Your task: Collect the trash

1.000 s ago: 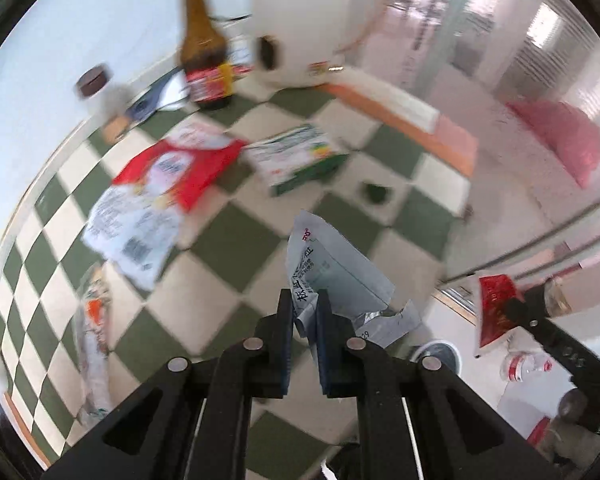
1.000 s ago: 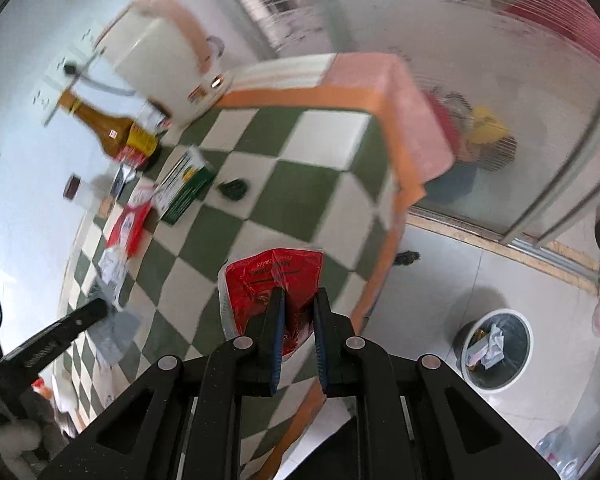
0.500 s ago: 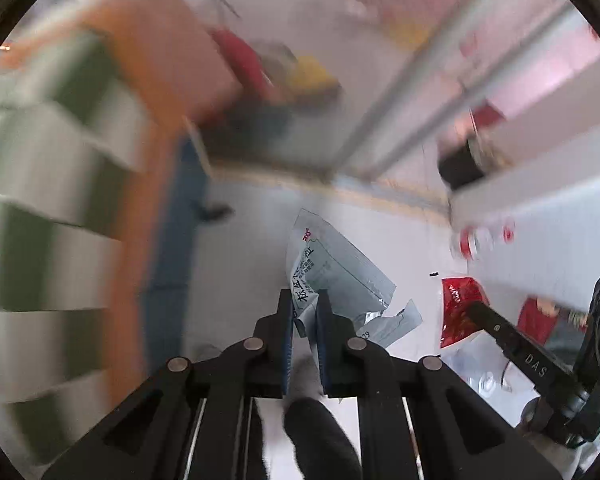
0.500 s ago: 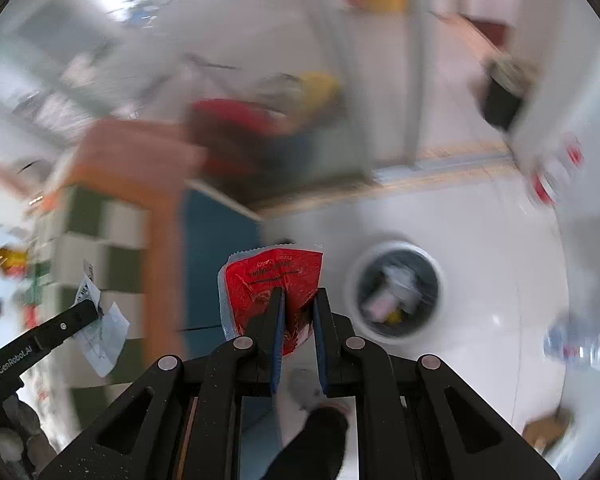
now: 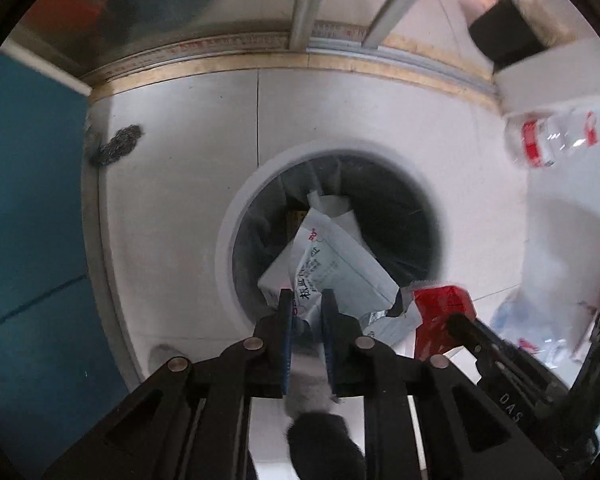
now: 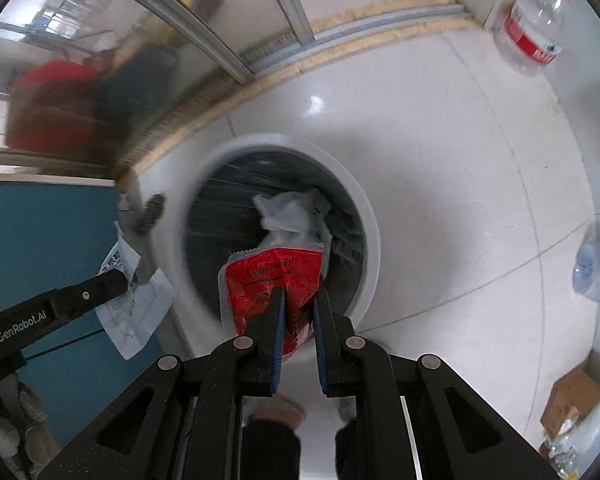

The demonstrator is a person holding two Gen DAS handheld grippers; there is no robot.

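Much of the trash bin [image 5: 236, 216] is hidden: its far rim is blurry in the right wrist view, and the inside is dark, so only some white paper [image 6: 292, 212] in it shows. A clear bottle [image 6: 532, 20] on the floor is cut off at the top edge.

The left gripper [image 5: 305, 312] points down over the bin. Its jaws are opening, and a white wrapper [image 5: 332, 268] with dark print is between them. The wrapper is crinkled and stands up and away from the fingers, its long side pointing into the bin's mouth.

The right gripper [image 6: 298, 308] is nearly closed and pinches a red packet [image 6: 272, 280] with a silver edge. The packet is flat and wrinkled. Its long side runs up from the fingers, over the near edge of the bin.

The two grippers are close beside each other.
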